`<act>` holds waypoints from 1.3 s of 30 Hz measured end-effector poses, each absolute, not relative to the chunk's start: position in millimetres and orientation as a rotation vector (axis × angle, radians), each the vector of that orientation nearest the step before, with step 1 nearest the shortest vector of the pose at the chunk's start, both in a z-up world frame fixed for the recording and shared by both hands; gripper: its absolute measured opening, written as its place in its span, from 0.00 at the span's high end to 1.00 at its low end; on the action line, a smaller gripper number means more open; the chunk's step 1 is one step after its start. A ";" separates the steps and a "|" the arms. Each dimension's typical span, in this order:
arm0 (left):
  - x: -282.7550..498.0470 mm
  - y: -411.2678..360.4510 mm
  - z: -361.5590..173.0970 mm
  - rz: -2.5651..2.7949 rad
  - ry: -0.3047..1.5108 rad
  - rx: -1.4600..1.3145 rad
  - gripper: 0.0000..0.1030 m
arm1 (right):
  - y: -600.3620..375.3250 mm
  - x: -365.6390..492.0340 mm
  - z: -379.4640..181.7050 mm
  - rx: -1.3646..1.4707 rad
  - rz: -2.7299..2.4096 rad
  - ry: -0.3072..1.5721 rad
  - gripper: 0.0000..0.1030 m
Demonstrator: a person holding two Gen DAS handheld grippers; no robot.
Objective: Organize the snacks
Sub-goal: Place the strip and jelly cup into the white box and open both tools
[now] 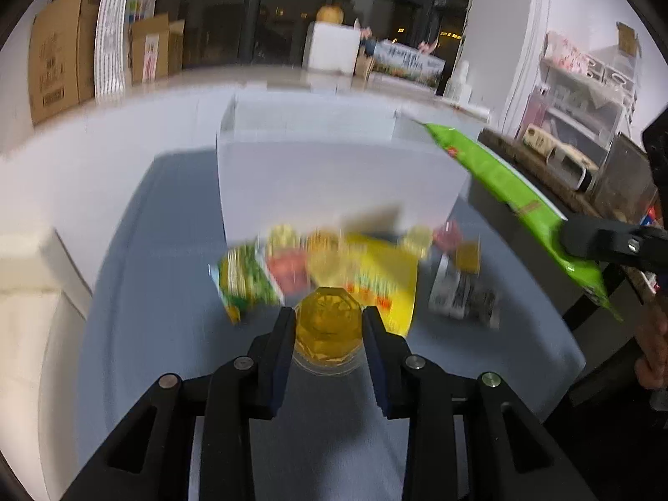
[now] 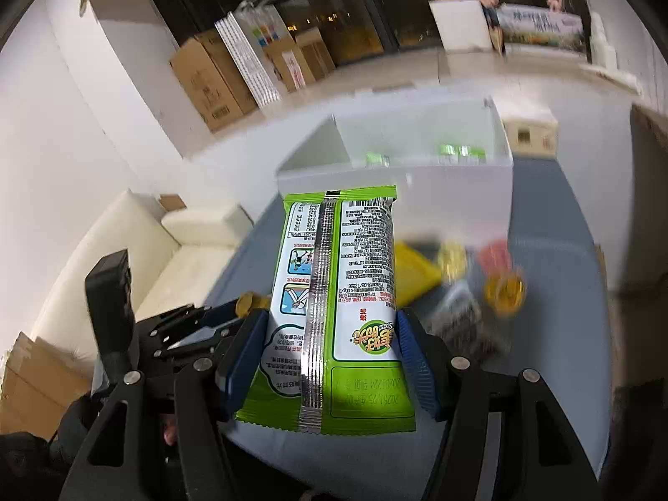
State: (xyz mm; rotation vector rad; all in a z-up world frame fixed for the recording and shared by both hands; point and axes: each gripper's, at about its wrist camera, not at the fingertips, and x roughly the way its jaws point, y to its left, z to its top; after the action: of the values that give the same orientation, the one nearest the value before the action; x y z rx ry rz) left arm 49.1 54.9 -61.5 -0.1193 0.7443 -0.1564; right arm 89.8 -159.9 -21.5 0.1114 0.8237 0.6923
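Note:
My left gripper (image 1: 327,327) is shut on a clear jelly cup (image 1: 327,319) with yellow filling, held above the blue-grey table (image 1: 167,292). My right gripper (image 2: 332,334) is shut on a green and white snack packet (image 2: 334,292), which is lifted off the table with its back seam up. In the left wrist view that packet (image 1: 501,179) hangs at the right. A white open box (image 2: 396,175) stands at the far side of the table with green packets (image 2: 459,151) inside. In front of the box lie blurred loose snacks: a yellow bag (image 1: 384,275), a green pouch (image 1: 242,279) and a dark packet (image 1: 463,296).
A cream sofa (image 2: 167,259) stands left of the table. Cardboard boxes (image 2: 208,83) line the far wall. A dark side table with appliances (image 1: 555,158) stands at the right. A person's hand (image 1: 655,346) shows at the right edge. More jelly cups (image 2: 505,290) lie on the table.

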 end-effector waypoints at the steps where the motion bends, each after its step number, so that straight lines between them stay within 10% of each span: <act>1: 53.9 53.6 -53.4 -0.158 0.727 -0.116 0.65 | -160.4 93.8 -14.8 0.115 0.694 0.809 0.34; 20: 247.2 55.8 12.4 -0.103 0.685 -0.073 0.63 | -130.1 268.9 8.2 0.063 0.510 0.800 0.33; 26: 254.6 63.5 -6.0 -0.077 0.740 -0.079 0.00 | -139.1 283.0 -7.3 0.090 0.477 0.825 0.14; 39: 219.5 70.5 12.3 -0.067 0.717 -0.102 0.00 | -165.7 239.3 11.7 0.070 0.469 0.761 0.00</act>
State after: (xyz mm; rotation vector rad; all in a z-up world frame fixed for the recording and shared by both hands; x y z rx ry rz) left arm 219.5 70.5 12.3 -0.1019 0.7172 -0.0674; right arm 239.3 -165.7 11.7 0.0701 0.7608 0.4689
